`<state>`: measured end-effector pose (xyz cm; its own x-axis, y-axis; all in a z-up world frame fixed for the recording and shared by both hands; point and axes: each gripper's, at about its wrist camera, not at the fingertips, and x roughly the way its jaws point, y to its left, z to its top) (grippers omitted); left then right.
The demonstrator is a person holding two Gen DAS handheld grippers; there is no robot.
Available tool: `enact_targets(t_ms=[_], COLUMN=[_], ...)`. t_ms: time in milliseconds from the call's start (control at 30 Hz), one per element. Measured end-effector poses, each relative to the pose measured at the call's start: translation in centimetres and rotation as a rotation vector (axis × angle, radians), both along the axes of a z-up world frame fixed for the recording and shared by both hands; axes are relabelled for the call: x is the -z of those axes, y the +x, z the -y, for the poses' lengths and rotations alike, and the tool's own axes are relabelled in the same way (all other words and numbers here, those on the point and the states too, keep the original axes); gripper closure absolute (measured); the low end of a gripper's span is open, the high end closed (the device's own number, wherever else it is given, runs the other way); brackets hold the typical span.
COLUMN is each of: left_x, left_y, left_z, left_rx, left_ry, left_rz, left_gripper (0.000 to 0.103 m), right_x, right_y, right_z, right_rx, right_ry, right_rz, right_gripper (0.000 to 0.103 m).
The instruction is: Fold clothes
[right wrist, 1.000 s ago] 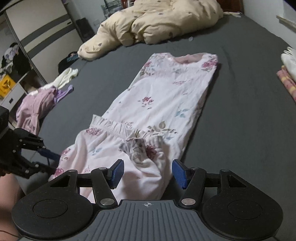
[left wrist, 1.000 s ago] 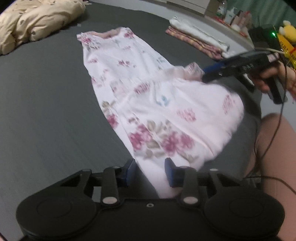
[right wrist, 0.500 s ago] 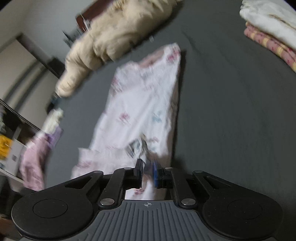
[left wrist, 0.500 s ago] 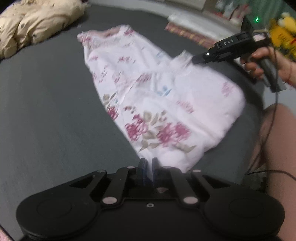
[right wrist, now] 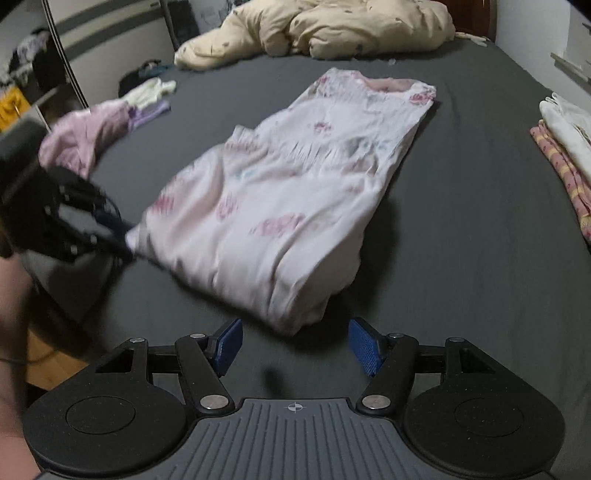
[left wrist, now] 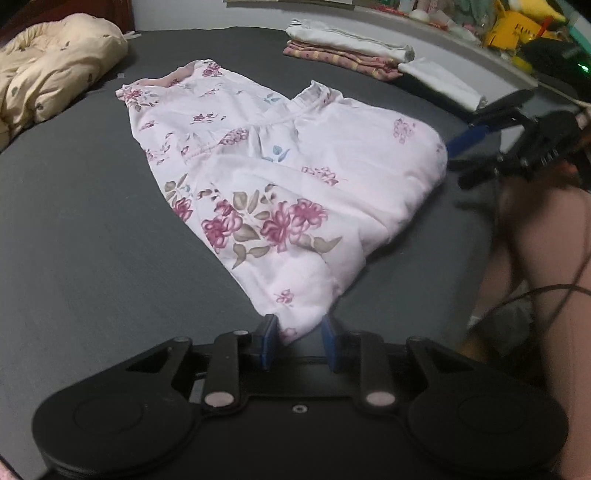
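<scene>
I see the floral dress (left wrist: 280, 173) lying in the middle of the bed (left wrist: 74, 229), with wide bare dark sheet on its left side and also between it and the stack of folded clothes (left wrist: 347, 55) near the far right edge. The cream duvet (right wrist: 317, 26) is bunched at the head of the bed, well apart from the dress. A heap of lilac clothes (right wrist: 85, 136) lies by the left edge. My left gripper (left wrist: 299, 345) is at the near tip of the dress; its jaws are opening, the cloth corner is between them but the pads do not press it. My right gripper (right wrist: 295, 347) has jaws opening wide, nothing between them, just before the near folded edge. The dress is pale pink with red flowers, its lower part folded over the upper part, neckline far from me.
</scene>
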<state>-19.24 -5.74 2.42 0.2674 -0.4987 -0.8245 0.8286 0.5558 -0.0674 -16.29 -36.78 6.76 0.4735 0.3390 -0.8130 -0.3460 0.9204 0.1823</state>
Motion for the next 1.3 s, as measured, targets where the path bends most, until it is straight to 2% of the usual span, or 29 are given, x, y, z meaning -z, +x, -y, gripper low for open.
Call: enact_targets(t_ms=[33,100,200,267,300,367,467,700,800,833,900,1033,1100,1167,1300], left_x=[0.0,0.0,0.1,0.1,0.1,-0.1,-0.9,-4.5,-3.8,-3.1,-1.5,-1.2,-1.5,-1.9,-2.7], left_y=[0.0,0.0,0.0,-0.1,-0.2,-0.6,-1.0,-2.0,-2.0,-1.9,-1.6,-1.4,-1.7,-2.3,-4.3], left_z=[0.1,0.0,0.0,0.1,0.2,0.4,0.6,0.6,0.4,0.4,0.3,0.0,-0.1,0.0,0.3], left_rx=[-0.011,-0.046,-0.085,-0.099,-0.104,-0.105,-0.067,0.052,0.064,0.061,0.043,0.004,0.011,0.027,0.120], left_ry=[-0.001,-0.005,-0.014,-0.015,-0.009,0.015,0.065,0.120,0.142,0.156,0.185,0.144,0.136,0.168,0.218], left_rz=[0.003,0.004,0.008,0.020,0.029,0.064,0.126,0.215,0.197,0.191,0.171,0.140,0.171,0.238,0.394], left_gripper=[0.077,0.077,0.085,0.095,0.096,0.098,0.098,0.098,0.098,0.098,0.098,0.097,0.092,0.069,0.060], right_x=[0.2,0.5,0.7,0.8,0.7,0.4,-0.3,-2.8,-1.3,-0.4,1.1,1.6,0.8,-0.1,-1.6], right_y=[-0.2,0.0,0.6,1.3,1.5,1.6,1.6,0.9,0.9,1.0,1.1,0.6,0.2,-0.3,-1.5], right_z=[-0.4,-0.8,-1.1,-1.6,-1.8,-2.0,-2.4,-4.1,-3.8,-3.6,-3.0,-1.5,-1.1,-1.1,-2.1], right_rx=[0.009,0.034,0.045,0.040,0.039,0.020,-0.047,-0.249,-0.251,-0.241,-0.205,-0.156,-0.136,-0.134,-0.149], right_ry=[-0.006,0.004,0.023,0.019,0.010,-0.008,-0.100,-0.313,-0.300,-0.303,-0.316,-0.272,-0.250,-0.236,-0.260], right_rz=[0.006,0.016,0.006,0.002,0.008,0.013,0.038,0.106,0.047,0.024,-0.007,-0.031,0.007,0.043,0.141], right_gripper=[0.047,0.052,0.073,0.085,0.092,0.095,0.096,0.097,0.097,0.103,0.103,0.103,0.102,0.102,0.102])
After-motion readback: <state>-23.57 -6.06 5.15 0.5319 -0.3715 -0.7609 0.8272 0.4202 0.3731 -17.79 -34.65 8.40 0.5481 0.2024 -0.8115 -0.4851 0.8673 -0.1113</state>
